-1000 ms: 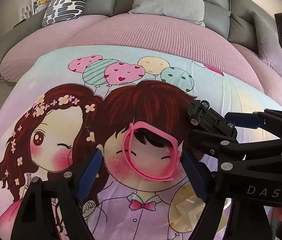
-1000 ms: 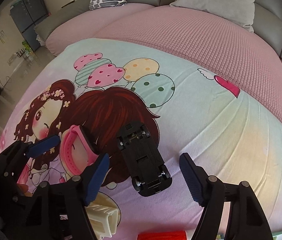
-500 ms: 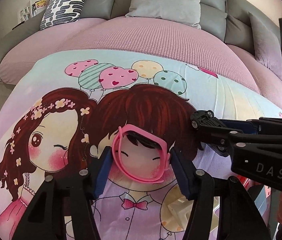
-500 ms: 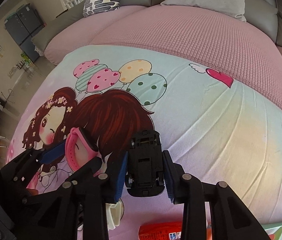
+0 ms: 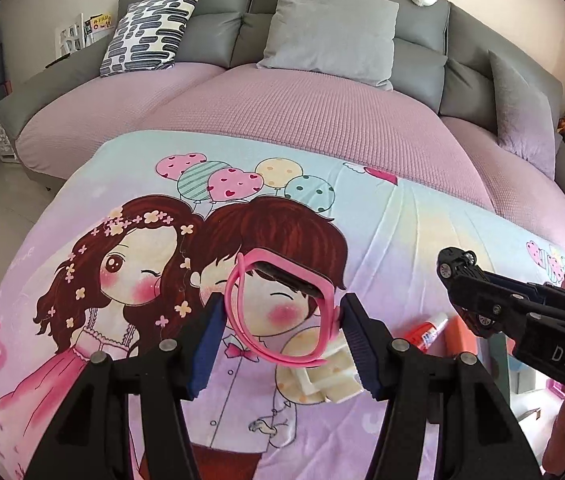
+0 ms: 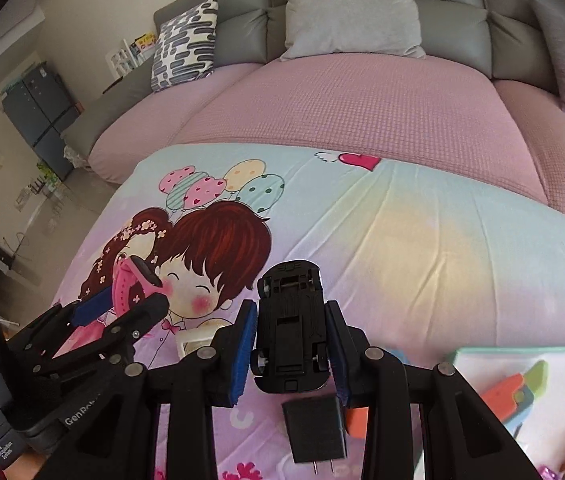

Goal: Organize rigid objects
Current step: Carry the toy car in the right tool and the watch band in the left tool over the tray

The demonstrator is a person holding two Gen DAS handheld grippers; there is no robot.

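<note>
A pink wristwatch band hangs above the cartoon blanket, with my left gripper shut on its two sides. Its loop stands upright between the blue pads. My right gripper is shut on a black toy car, wheels and underside facing the camera, lifted off the blanket. In the left wrist view the car and the right gripper show at the right. The right wrist view has the left gripper with the pink band at the left.
On the blanket below lie a white plastic piece, a red glue tube, an orange block and a black plug adapter. Coloured toys sit at the right. A pink-covered sofa with cushions lies beyond.
Both grippers closed, the left on the pink band and the right on the black car. Both then rose and drew back with their objects off the blanket.
</note>
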